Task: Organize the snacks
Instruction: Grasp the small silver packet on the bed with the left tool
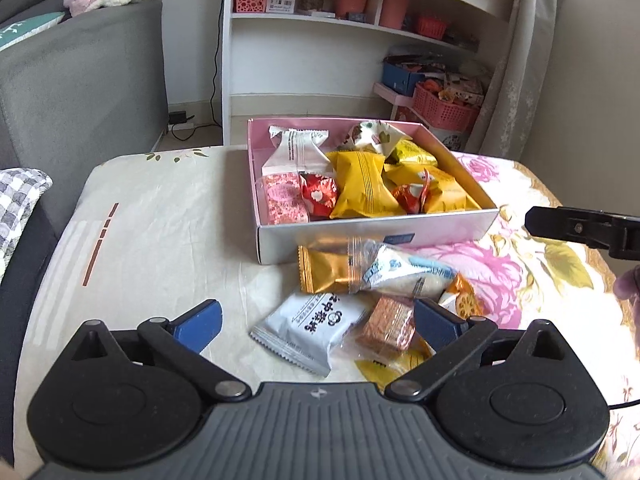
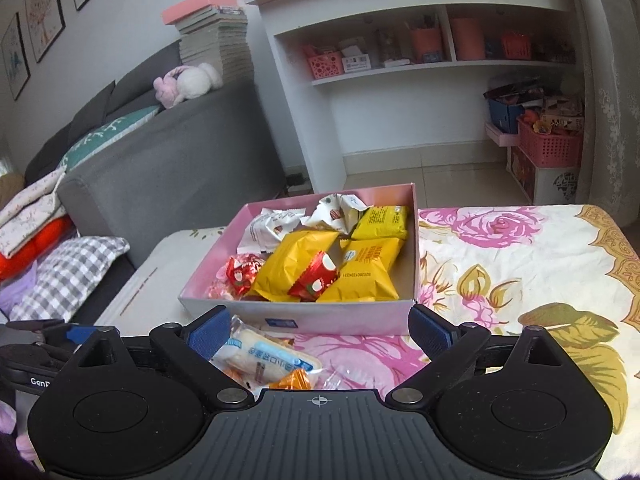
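Observation:
A pink box (image 1: 372,236) (image 2: 336,316) sits on the table, holding several yellow, white and red snack packets. Loose snacks lie in front of it: a gold packet (image 1: 328,270), a clear blue-and-white packet (image 1: 404,272) (image 2: 268,360), a white packet with black print (image 1: 308,328) and a brown wafer packet (image 1: 388,326). My left gripper (image 1: 318,324) is open and empty, its fingers on either side of the white and wafer packets. My right gripper (image 2: 320,334) is open and empty, just in front of the box, above the blue-and-white packet.
The table wears a floral cloth (image 2: 500,280). A grey sofa (image 1: 80,92) with cushions stands at the left. A white shelf unit (image 1: 360,32) and pink baskets (image 1: 444,108) stand behind the table. The right gripper's finger shows at the right edge of the left wrist view (image 1: 576,228).

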{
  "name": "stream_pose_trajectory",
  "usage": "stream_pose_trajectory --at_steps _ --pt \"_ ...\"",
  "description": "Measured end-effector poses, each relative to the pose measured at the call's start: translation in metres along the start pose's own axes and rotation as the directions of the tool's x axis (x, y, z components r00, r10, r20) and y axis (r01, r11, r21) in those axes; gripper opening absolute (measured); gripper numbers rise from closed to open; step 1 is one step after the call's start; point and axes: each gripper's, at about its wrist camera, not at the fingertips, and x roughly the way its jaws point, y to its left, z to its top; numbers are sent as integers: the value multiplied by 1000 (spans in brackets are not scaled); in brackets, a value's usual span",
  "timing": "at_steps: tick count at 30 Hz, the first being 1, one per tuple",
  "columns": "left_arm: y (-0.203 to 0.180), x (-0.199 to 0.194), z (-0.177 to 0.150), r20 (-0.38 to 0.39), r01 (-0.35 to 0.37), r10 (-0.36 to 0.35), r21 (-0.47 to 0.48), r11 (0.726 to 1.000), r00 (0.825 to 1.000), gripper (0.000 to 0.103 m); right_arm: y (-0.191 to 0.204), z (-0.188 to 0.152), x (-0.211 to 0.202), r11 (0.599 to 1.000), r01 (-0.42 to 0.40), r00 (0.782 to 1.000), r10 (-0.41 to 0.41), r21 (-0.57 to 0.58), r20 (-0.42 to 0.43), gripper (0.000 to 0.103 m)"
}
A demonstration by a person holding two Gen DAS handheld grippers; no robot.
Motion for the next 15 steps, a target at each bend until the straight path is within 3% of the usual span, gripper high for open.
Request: stream_pose_trajectory --at_steps 8,15 --pt "-3 -4 -26 -16 13 -12 44 999 1000 103 3 -29 -7 996 34 999 -36 -78 -32 100" --pt "-14 -7 -43 -26 79 -76 104 991 997 103 5 -48 -5 983 53 997 -63 -173 -50 100"
